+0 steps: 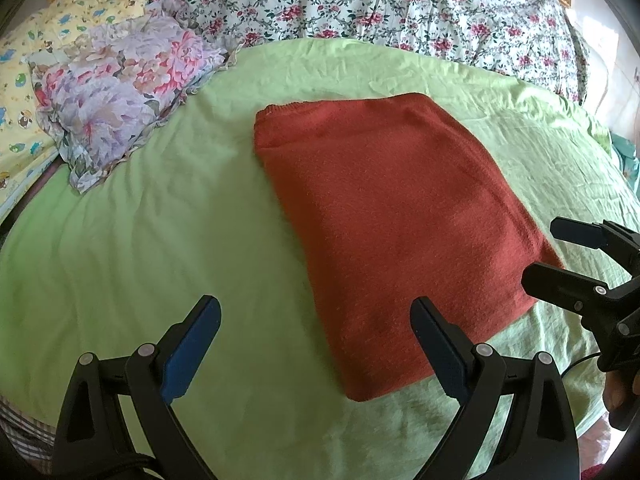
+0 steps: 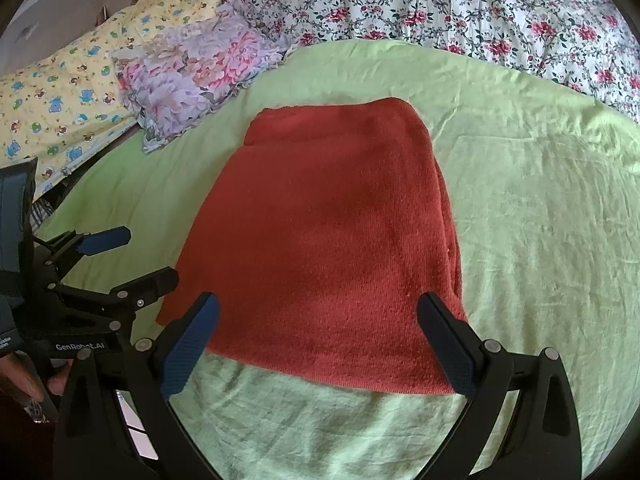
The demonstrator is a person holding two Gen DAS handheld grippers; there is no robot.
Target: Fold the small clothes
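Note:
A rust-red knit garment (image 1: 392,216) lies folded into a flat rectangle on the light green sheet (image 1: 120,240); it also shows in the right wrist view (image 2: 328,248). My left gripper (image 1: 316,320) is open and empty, hovering just near the garment's near-left corner. My right gripper (image 2: 318,320) is open and empty, over the garment's near edge. The right gripper shows at the right edge of the left wrist view (image 1: 556,252). The left gripper shows at the left of the right wrist view (image 2: 148,256).
A folded purple floral cloth (image 1: 120,92) lies at the far left of the sheet, also in the right wrist view (image 2: 192,76). A yellow cartoon-print sheet (image 1: 24,80) lies beyond it. A white rose-print quilt (image 1: 380,4) runs along the back.

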